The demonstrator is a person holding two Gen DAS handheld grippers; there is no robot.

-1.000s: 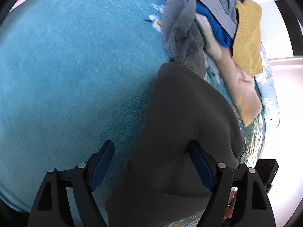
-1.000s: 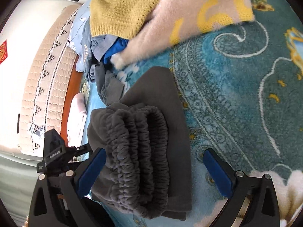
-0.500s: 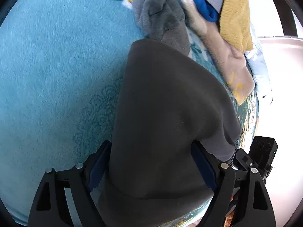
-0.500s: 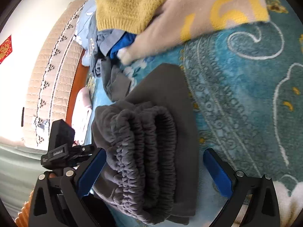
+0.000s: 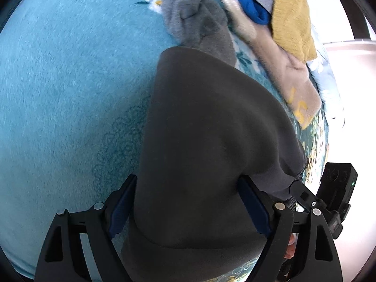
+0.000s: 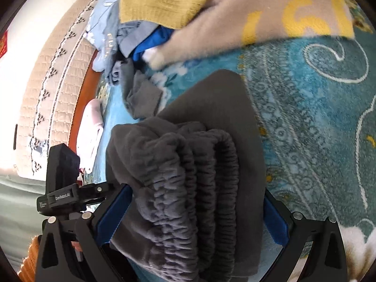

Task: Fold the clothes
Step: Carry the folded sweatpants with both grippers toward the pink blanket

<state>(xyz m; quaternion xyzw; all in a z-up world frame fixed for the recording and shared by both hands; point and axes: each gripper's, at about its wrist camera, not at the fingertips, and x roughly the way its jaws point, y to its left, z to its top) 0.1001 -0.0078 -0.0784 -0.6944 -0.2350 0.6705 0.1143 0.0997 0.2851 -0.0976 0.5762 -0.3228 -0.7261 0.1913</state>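
A folded dark grey garment lies on the teal blanket. My left gripper is open, its blue-padded fingers on either side of the fold's smooth end. From the opposite side, my right gripper is open too, straddling the bunched elastic waistband stacked on the flat dark grey layer. Part of each gripper shows in the other's view: the right one's body and the left one's body.
Beyond the fold lies a heap of loose clothes: yellow knit, beige fleece with yellow letters, a blue piece, grey fleece. A pink garment lies by the quilted headboard. Patterned blanket stretches right.
Both grippers have moved in on the folded dark grey garment, which now sits deeper between their fingers. Finger spacing looks the same.
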